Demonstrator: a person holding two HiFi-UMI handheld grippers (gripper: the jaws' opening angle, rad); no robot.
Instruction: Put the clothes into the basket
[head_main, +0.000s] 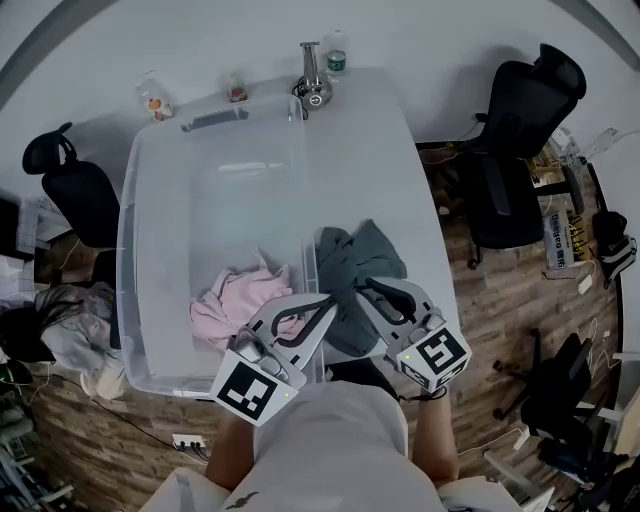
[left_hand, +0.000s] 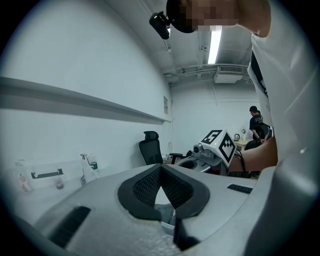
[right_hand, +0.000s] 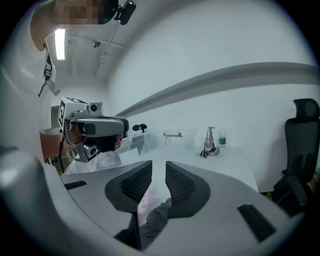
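1. Presently, in the head view, the grey garment (head_main: 352, 262) is seen on the table (head_main: 380, 150), right of the basket (head_main: 126, 250). The right gripper (head_main: 368, 288) is nearer, its tips at the garment's lower edge.
2. Left gripper view: the left gripper (left_hand: 161, 169) is shown closed, tips touching, empty.
3. Right gripper view: the jaws are parted by a slit, with nothing clamped. The garment is seen directly below.
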